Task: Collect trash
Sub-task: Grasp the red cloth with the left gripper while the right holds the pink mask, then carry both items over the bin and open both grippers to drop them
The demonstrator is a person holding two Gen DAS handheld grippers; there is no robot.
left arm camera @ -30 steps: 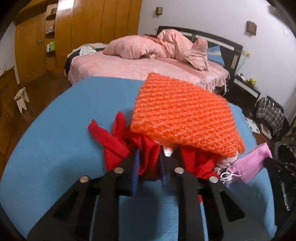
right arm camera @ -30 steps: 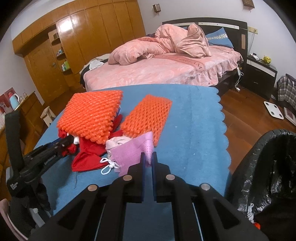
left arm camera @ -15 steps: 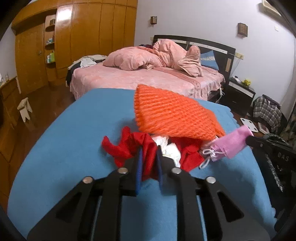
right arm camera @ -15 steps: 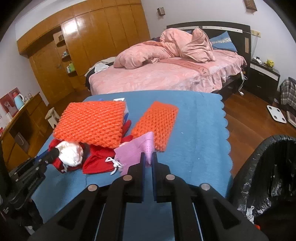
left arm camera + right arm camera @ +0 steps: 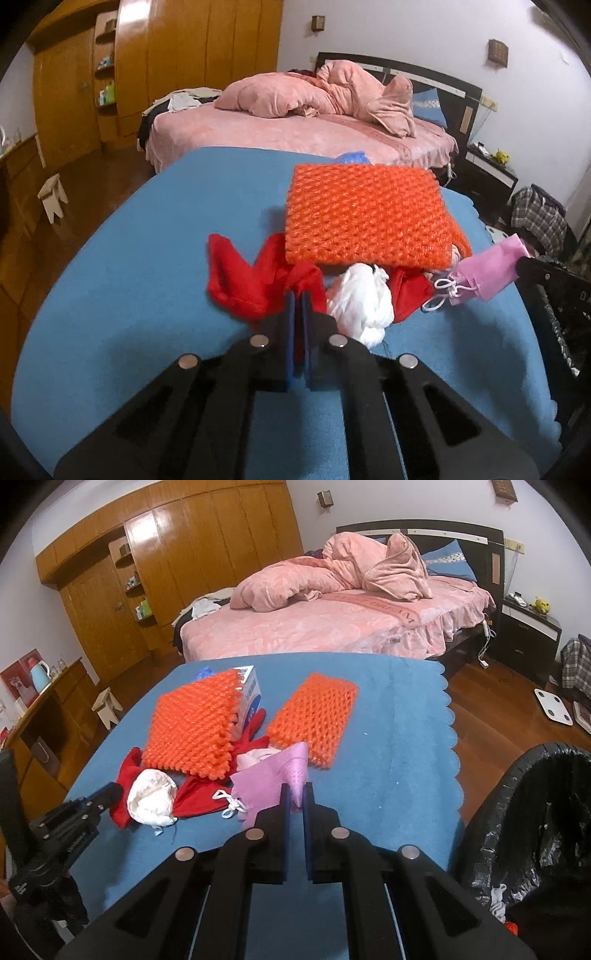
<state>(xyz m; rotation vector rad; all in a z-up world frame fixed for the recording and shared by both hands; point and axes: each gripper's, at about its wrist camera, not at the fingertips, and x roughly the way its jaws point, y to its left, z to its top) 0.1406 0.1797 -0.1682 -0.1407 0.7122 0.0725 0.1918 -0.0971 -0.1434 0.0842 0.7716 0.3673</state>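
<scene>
In the left wrist view, the left gripper (image 5: 298, 295) sits at the lower centre, its jaws almost together and pinching an edge of the red cloth (image 5: 240, 284). A white wad (image 5: 360, 299) lies just right of it, and a big orange net (image 5: 365, 214) covers the pile above. In the right wrist view, the right gripper (image 5: 294, 794) is at the lower centre, jaws narrow, holding a corner of the pink bag (image 5: 273, 779). A small orange net (image 5: 314, 720) lies above it on the blue table (image 5: 399, 738). The black bin (image 5: 535, 830) stands at the lower right of the frame, beside the table edge
</scene>
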